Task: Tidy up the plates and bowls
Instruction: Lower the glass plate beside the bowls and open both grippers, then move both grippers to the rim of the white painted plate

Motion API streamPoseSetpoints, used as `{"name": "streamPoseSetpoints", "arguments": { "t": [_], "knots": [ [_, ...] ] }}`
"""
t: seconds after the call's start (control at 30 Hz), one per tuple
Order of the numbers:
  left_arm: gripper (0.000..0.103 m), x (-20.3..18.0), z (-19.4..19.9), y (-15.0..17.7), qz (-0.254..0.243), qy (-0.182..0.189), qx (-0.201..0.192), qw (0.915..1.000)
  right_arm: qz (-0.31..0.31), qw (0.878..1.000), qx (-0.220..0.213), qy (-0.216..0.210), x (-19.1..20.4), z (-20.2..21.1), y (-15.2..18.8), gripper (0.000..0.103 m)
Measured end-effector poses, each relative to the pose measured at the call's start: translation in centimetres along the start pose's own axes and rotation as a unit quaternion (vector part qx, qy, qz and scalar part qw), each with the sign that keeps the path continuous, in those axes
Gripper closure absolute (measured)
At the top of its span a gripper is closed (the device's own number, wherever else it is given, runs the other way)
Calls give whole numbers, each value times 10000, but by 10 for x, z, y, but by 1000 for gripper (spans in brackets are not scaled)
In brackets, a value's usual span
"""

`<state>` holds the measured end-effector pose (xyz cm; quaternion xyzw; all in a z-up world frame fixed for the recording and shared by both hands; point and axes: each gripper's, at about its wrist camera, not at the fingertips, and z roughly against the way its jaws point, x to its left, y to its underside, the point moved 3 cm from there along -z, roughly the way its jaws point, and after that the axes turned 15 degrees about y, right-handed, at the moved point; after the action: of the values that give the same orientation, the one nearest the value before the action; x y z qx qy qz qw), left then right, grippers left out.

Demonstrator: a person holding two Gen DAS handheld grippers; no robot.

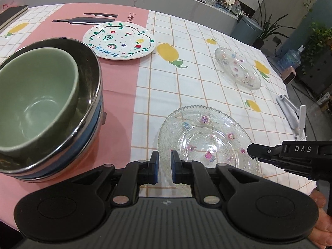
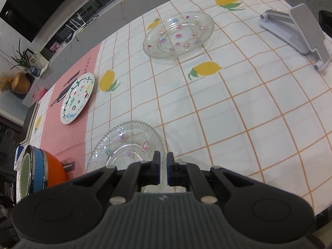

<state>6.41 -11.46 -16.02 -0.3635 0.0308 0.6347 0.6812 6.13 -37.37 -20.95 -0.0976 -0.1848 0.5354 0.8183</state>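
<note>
A near glass plate [image 1: 207,143] with small flower marks lies on the tablecloth; it also shows in the right wrist view [image 2: 126,145]. My right gripper [image 2: 163,169] is shut on its right rim. My left gripper [image 1: 164,167] has its jaws narrowly apart at the plate's left rim, holding nothing. A second glass plate [image 1: 237,69] lies farther right, also seen in the right wrist view [image 2: 179,34]. A white painted plate [image 1: 119,40] lies at the back, also visible in the right wrist view [image 2: 77,100]. A green bowl [image 1: 35,101] sits inside a steel bowl [image 1: 89,78] at left.
A grey folding stand [image 2: 294,35] lies at the table's right edge [image 1: 290,112]. The steel bowl has an orange outside and blue band [image 2: 49,170]. A dark notebook [image 1: 12,14] lies at the far left corner. A counter with plants runs behind.
</note>
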Motion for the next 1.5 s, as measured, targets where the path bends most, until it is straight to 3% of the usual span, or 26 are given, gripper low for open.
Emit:
{"name": "streamPoseSetpoints", "arguments": {
  "t": [0.27,0.53,0.57,0.63,0.67,0.8,0.97,1.2,1.5],
  "knots": [
    [91,6,1,2,29,-201,0,9998,36,9998,215,-26,5,-11,7,98],
    [88,5,1,2,-47,-204,-9,9998,156,9998,101,57,11,-8,13,94],
    [82,5,2,2,-38,-182,-35,9998,186,9998,76,86,13,-7,14,93],
    [73,4,5,3,-44,-100,-75,9999,243,9996,34,162,15,-4,14,79],
    [70,3,7,4,-61,-62,-100,9999,263,9995,0,185,16,-2,14,77],
    [68,-2,15,5,-103,39,-112,9999,270,9993,-120,232,16,8,15,75],
    [67,-15,32,0,-243,467,7,9986,298,9989,-311,163,21,28,15,73],
    [67,-28,79,-30,-602,849,-321,9940,443,9968,-667,-79,47,63,4,72],
    [67,5,130,-91,-598,666,-757,9931,621,9934,-871,-416,94,85,-20,72]
  ]
}}
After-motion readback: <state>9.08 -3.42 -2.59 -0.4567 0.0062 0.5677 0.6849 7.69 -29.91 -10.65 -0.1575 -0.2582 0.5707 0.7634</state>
